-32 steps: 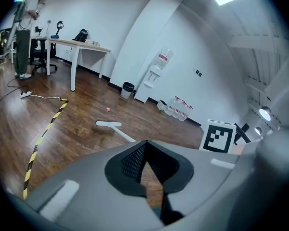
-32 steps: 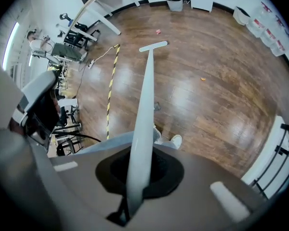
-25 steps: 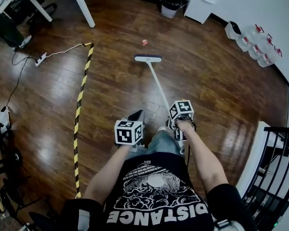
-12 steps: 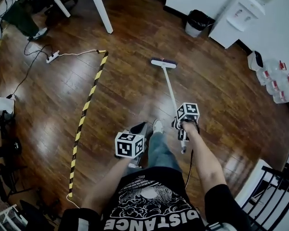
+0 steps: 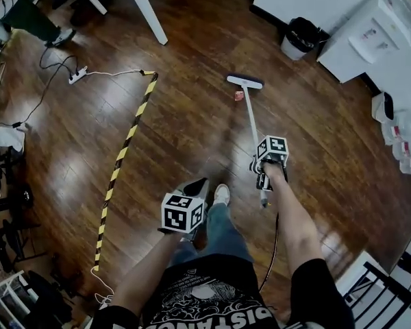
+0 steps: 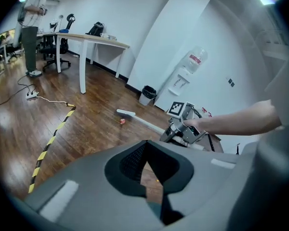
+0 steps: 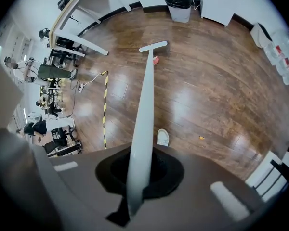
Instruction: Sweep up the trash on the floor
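Right gripper (image 7: 137, 176): jaws clamped on the white broom handle (image 7: 143, 119), which passes straight through the hollow between them.
Left gripper (image 6: 147, 177): jaws together or very nearly so, only a sliver of floor showing through; nothing between them, held low beside the person's leg.
Broom axis: long handle running from the right gripper forward and away from the person, leaning slightly left, down to the broom head (image 5: 245, 81) resting on the wooden floor (image 5: 192, 115).
Trash (image 5: 238, 95): small reddish scrap on the floor, just beside the broom head, on the side nearer the person and left of the handle.
Key relation: scrap lying between head and person, so a draw of the head back along the handle's own line looks set to carry it toward the white shoe (image 5: 221, 195).
Nearer hand: right, already on the broom; left well apart from the scrap.
Second bit: possibly an orange speck (image 7: 201, 137) on the floor near the shoe, too small to be sure.
Surroundings: black-and-yellow tape (image 5: 127, 142) well to the left, black bin (image 5: 301, 36) beyond the head by the wall; no dustpan in view.
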Demonstrator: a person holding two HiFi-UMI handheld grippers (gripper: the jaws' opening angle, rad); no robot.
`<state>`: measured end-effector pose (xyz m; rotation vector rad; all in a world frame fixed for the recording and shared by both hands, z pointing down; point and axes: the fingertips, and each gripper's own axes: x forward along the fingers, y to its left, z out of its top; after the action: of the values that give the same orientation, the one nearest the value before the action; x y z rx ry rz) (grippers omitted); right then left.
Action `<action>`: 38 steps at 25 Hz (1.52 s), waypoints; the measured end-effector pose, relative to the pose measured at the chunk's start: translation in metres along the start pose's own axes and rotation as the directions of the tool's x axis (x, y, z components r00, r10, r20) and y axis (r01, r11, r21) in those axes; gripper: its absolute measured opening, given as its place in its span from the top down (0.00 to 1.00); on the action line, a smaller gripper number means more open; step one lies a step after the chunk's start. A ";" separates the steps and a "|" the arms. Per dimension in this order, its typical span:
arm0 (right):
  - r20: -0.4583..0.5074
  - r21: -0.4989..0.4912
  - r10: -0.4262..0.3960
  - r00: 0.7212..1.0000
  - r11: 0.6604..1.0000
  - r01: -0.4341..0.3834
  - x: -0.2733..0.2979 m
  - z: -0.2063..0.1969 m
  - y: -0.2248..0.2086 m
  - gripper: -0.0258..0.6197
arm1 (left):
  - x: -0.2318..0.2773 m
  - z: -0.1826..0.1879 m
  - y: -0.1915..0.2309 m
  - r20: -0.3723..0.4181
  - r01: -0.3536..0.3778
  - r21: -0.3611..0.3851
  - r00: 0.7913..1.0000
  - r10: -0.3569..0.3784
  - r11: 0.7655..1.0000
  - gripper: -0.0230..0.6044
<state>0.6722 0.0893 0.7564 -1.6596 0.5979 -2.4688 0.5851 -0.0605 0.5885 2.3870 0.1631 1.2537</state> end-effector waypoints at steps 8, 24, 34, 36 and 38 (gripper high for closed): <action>-0.061 0.025 -0.002 0.998 1.000 0.004 0.020 0.021 -0.003 0.96 | 0.010 -0.002 0.030 -0.045 -0.083 -0.032 0.996 0.082 0.996 0.96; -0.167 -0.028 -0.058 0.984 0.998 0.055 0.050 -0.067 -0.016 0.96 | -0.016 -0.042 0.027 -0.031 -0.060 -0.029 0.998 0.059 0.998 0.96; -0.206 -0.032 -0.082 0.975 0.997 0.077 0.080 -0.157 -0.003 0.96 | -0.064 -0.089 0.047 0.016 -0.044 -0.034 0.999 0.045 0.998 0.96; -0.211 -0.034 -0.090 0.973 0.996 0.085 0.087 -0.180 -0.001 0.96 | -0.075 -0.104 0.049 0.023 -0.037 -0.035 0.999 0.038 0.999 0.96; -0.215 -0.034 -0.095 0.972 0.995 0.089 0.095 -0.202 0.001 0.96 | -0.087 -0.118 0.052 0.029 -0.030 -0.032 0.999 0.031 0.999 0.96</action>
<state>0.4506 0.1122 0.7726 -1.4688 0.5886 -2.7427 0.4338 -0.0949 0.6037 2.3887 0.0975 1.2248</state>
